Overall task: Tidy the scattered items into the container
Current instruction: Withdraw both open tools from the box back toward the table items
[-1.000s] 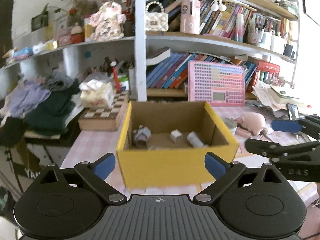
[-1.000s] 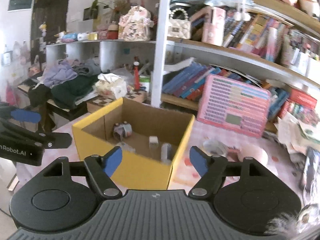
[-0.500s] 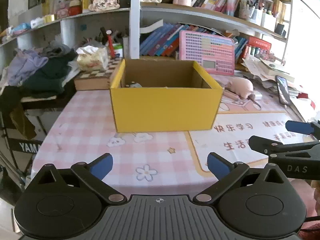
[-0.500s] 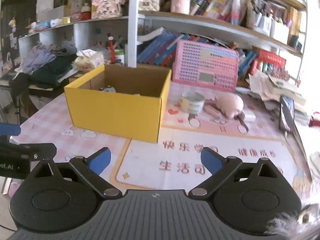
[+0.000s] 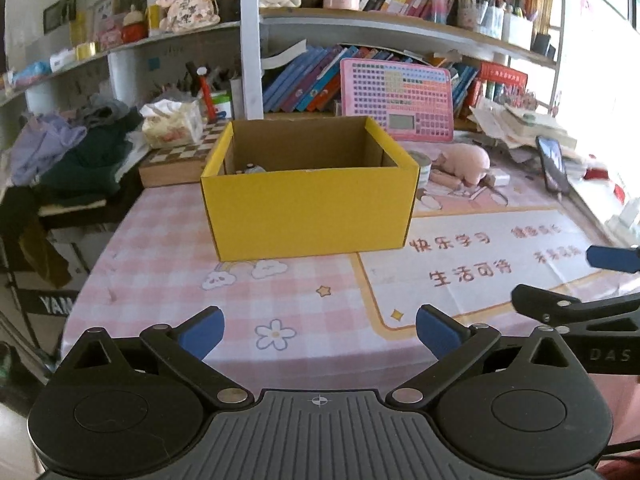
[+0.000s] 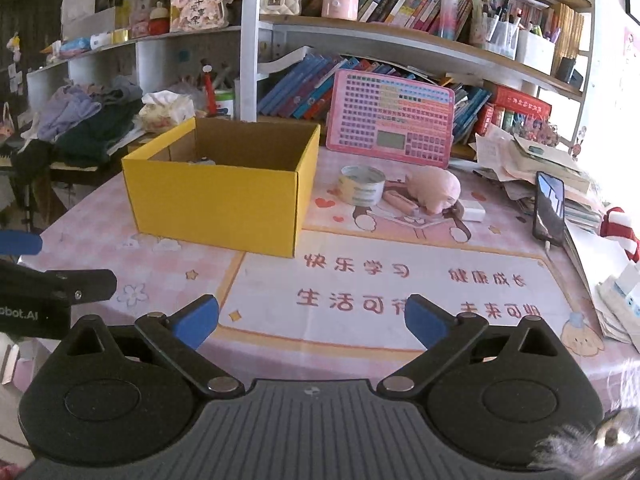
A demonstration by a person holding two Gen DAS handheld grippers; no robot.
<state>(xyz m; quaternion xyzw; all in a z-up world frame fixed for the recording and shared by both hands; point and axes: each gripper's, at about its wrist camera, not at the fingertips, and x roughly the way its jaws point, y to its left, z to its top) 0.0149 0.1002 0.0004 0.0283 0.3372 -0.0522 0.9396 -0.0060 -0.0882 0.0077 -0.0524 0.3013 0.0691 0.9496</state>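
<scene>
- The left claw [image 5: 320,330] hangs over the near edge of the desk [image 5: 168,248], its blue pads spread wide with nothing between them, only the pink checked cloth below.
- The right claw [image 6: 312,320] is just beside it, over the white mat [image 6: 400,292] with red lettering; its jaws are opening, already wide, and nothing sits between them.
- Each claw shows at the edge of the other's view: the right one to the right of the left claw, the left one to the left of the right claw.
- The yellow box [image 5: 308,212] stands upright and open-topped straight ahead of the left claw, well apart from it; from the right claw it is ahead and to the left.
- Small items lie low inside the box near its left wall [image 5: 250,168]; only their tops show above the front wall, so I cannot tell what they are.
- Ahead of the right claw, just right of the box, a tape roll [image 6: 362,185] sits on the desk.
- A pink plush pig [image 6: 434,191] lies just right of the tape, with a small white block [image 6: 472,211] near its right side.
- A phone [image 6: 549,210] leans further right, by a stack of papers [image 6: 560,176].
- A pink keyboard toy [image 6: 391,118] stands propped against the bookshelf [image 6: 400,40] behind the tape and pig.
- Far left of both claws, a heap of clothes [image 5: 72,148] sits beyond the desk, with a chessboard [image 5: 180,156] and a tissue pack [image 5: 172,124] behind the box's left corner.
</scene>
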